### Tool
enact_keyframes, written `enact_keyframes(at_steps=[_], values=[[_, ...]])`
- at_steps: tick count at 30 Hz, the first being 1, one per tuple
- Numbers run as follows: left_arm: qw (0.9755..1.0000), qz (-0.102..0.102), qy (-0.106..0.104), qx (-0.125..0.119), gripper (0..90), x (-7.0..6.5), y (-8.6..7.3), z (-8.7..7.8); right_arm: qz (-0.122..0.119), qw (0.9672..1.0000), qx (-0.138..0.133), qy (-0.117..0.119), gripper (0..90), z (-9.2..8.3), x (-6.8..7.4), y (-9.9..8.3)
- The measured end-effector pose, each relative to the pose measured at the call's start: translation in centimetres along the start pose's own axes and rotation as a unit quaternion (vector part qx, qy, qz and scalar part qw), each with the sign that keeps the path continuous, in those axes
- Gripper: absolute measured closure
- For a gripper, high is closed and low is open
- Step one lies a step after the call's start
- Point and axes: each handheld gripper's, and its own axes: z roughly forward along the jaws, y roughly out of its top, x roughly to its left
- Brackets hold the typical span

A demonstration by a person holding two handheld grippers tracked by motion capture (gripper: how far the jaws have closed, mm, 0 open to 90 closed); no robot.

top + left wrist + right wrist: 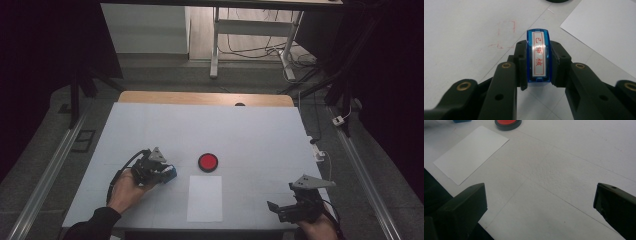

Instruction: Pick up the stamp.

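A blue stamp (537, 58) with a clear top and red characters on its label sits between the jaws of my left gripper (537, 63), which are shut on its two sides. In the high view that left gripper (169, 175) rests on the white table left of centre, the blue stamp (171, 173) at its tip. A round red ink pad (207, 162) lies just right of it, and a white sheet of paper (205, 198) lies in front of the pad. My right gripper (276, 210) hovers open at the table's near right corner, nothing between its jaws.
The white table (250, 130) ends in a wooden strip at the far side. In the right gripper view the ink pad (508, 123) and the paper (471, 153) lie ahead to the left, and the table's near edge runs by the left jaw.
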Motion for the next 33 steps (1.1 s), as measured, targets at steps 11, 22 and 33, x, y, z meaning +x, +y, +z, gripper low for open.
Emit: enact_keyframes(at_steps=[11,22,33], values=[[0.9995,-0.023,-0.018,-0.015,70.7,-0.2,0.5,-1.3,0.000,1.0000,-0.001,0.001,0.0,0.0,0.0,0.0],[0.9986,0.013,-0.036,-0.037,70.7,-1.3,2.0,-2.9,0.000,1.0000,0.000,0.000,0.0,0.0,0.0,0.0],[0.9950,0.037,-0.066,-0.066,70.7,-2.0,4.1,-3.9,0.000,1.0000,-0.001,0.000,0.0,0.0,0.0,0.0]])
